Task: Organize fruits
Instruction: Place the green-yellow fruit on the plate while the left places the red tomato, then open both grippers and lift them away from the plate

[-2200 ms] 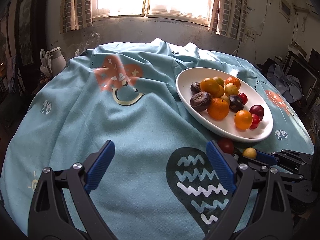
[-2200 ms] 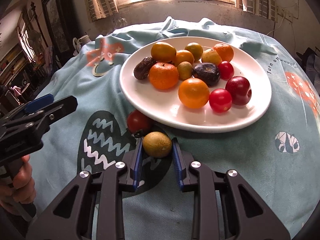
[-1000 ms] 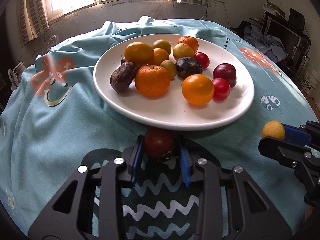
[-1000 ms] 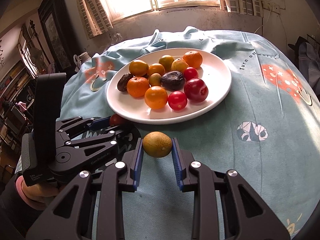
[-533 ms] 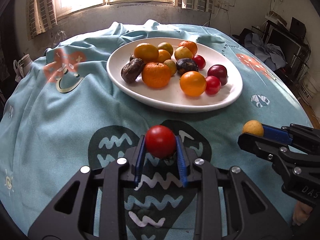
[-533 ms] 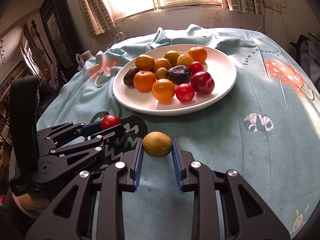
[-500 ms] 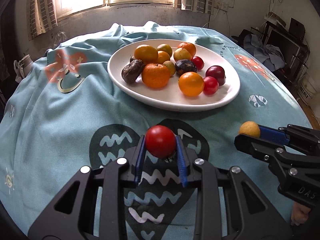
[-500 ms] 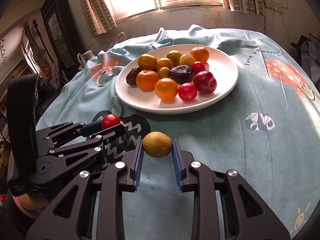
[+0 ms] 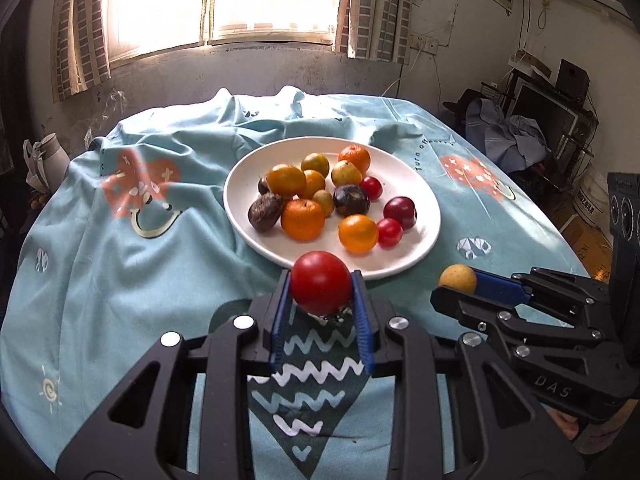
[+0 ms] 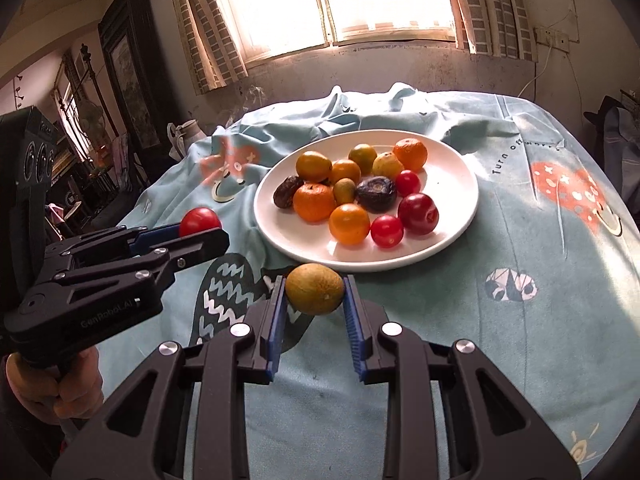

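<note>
My left gripper [image 9: 320, 292] is shut on a red tomato [image 9: 320, 282], held above the cloth just short of the near rim of the white plate [image 9: 416, 208]. My right gripper [image 10: 314, 292] is shut on a yellow-green fruit [image 10: 315, 288], also lifted before the plate [image 10: 460, 184]. The plate holds several oranges, red tomatoes, plums and dark fruits. In the right wrist view the left gripper [image 10: 200, 232] with the tomato [image 10: 199, 220] is at left. In the left wrist view the right gripper [image 9: 460, 284] with its fruit [image 9: 457, 278] is at right.
The table carries a rumpled light-blue cloth [image 9: 120, 264] with orange and dark heart prints. A window is behind it. A white jug [image 9: 48, 160] stands off the far left edge. Clutter and a chair [image 9: 520, 136] are at the right.
Both grippers have risen and drawn back from the plate, each carrying its fruit higher. The view now takes in more of the window and wall.
</note>
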A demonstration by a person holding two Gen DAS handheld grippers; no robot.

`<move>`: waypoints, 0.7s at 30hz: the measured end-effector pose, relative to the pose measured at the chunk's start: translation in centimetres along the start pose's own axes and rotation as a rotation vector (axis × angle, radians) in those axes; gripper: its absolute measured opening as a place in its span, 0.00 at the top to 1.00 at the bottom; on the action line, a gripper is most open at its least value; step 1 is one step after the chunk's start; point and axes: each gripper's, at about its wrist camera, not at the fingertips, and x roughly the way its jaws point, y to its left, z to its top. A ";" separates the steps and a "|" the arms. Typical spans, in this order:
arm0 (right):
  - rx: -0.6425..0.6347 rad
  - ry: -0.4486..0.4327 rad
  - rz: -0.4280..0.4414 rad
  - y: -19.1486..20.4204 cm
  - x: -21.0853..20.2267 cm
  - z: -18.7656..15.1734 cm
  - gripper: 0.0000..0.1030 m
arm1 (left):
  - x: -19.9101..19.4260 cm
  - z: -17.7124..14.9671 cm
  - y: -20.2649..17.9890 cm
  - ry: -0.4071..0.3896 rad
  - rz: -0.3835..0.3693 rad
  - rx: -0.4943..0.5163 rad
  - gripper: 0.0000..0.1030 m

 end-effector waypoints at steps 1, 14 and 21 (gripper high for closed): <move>0.005 -0.011 -0.007 -0.4 0.0 0.9 0.73 | 0.2 1.1 0.1 -0.004 -0.003 -0.002 0.71; 0.005 -0.062 -0.082 -5.3 4.1 9.4 0.73 | 12.3 11.2 0.7 0.073 0.022 0.006 0.71; 0.006 -0.029 -0.063 -6.3 6.8 10.0 0.73 | 15.3 12.5 2.8 0.111 0.040 -0.051 0.53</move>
